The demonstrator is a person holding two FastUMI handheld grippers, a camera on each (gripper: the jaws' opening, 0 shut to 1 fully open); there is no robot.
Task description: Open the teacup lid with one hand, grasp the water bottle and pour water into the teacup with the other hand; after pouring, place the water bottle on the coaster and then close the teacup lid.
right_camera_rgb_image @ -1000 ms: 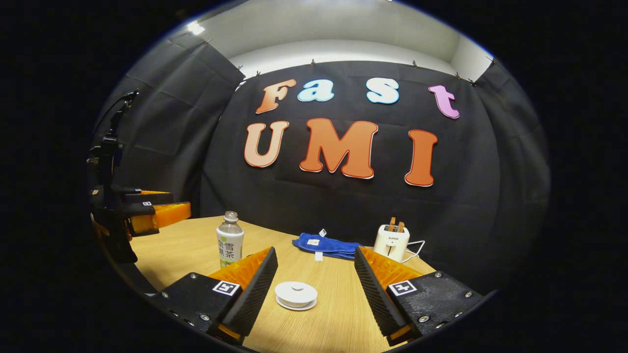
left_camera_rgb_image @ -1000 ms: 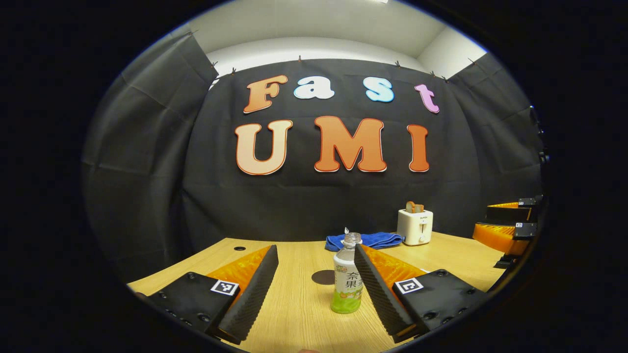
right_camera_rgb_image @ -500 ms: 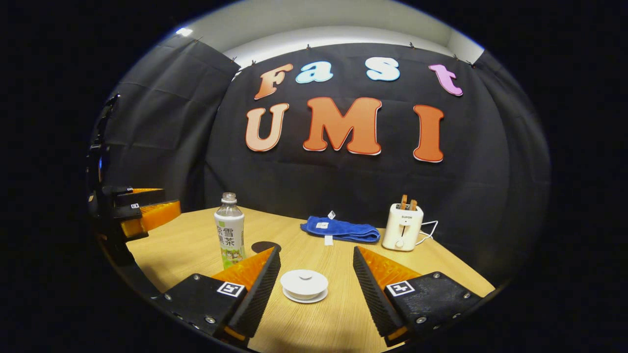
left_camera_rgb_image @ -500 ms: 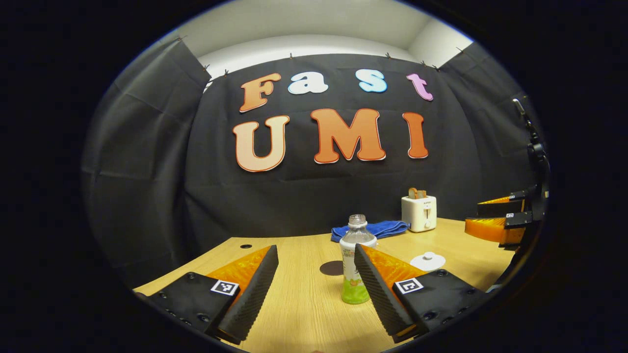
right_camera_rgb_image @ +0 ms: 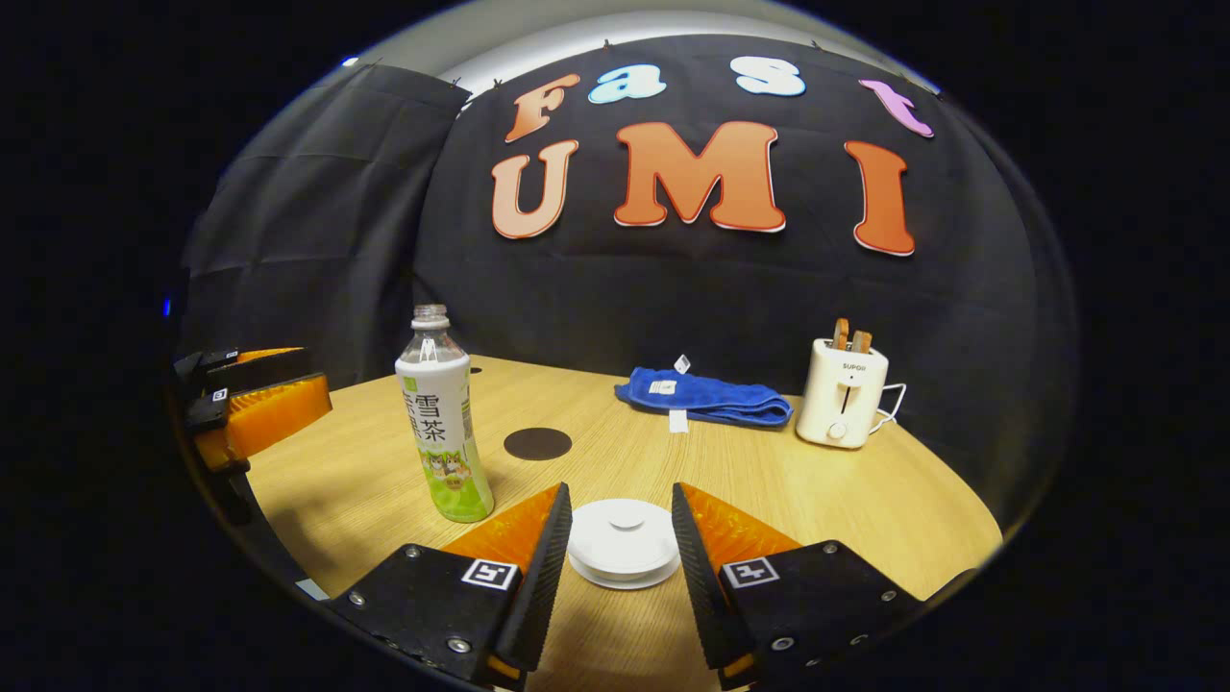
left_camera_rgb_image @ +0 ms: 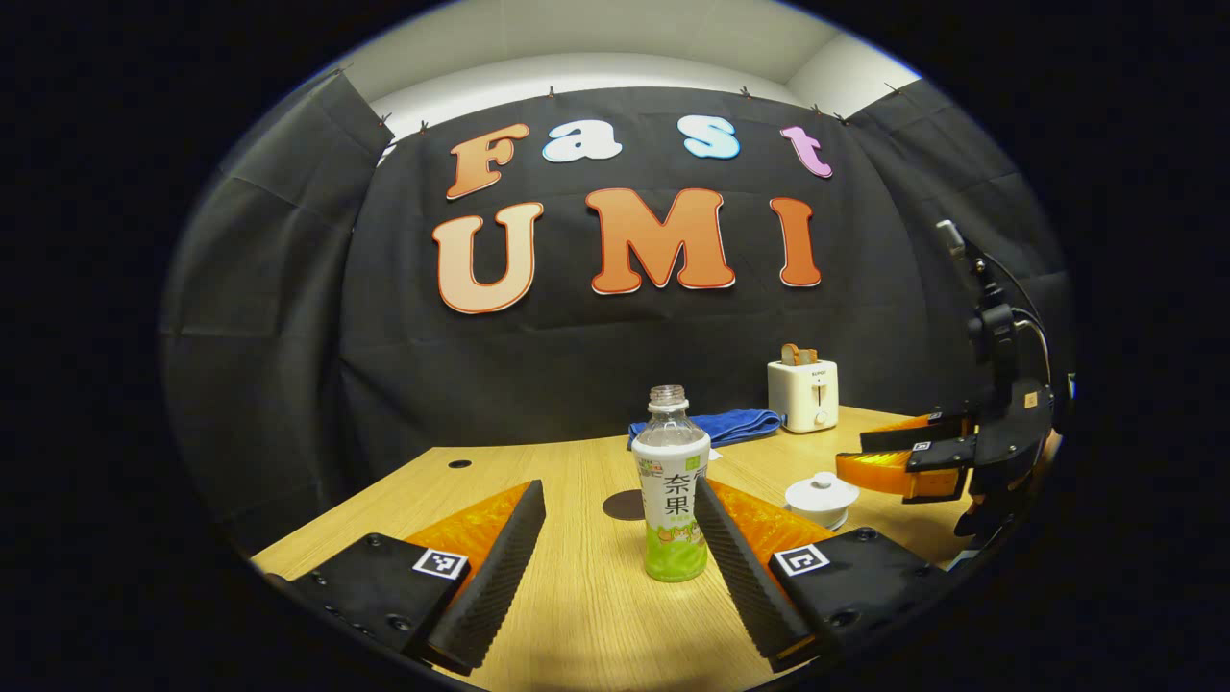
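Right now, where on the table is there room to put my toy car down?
Bare wood lies between the blue towel and the teacup, and in front of the toaster. It is crowded around the water bottle, coaster and both grippers.

Bottle (right_camera_rgb_image: pixel 444 423) left of teacup (right_camera_rgb_image: pixel 624 543); coaster (right_camera_rgb_image: pixel 537 443) prob. behind.

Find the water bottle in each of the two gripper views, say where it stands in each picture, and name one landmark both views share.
Left gripper view: the water bottle stands upright just right of centre, close against the right finger of the left gripper.
Right gripper view: the same bottle stands left of centre, beyond the right gripper.
Shared landmark: the dark round coaster on the table, just behind the bottle.
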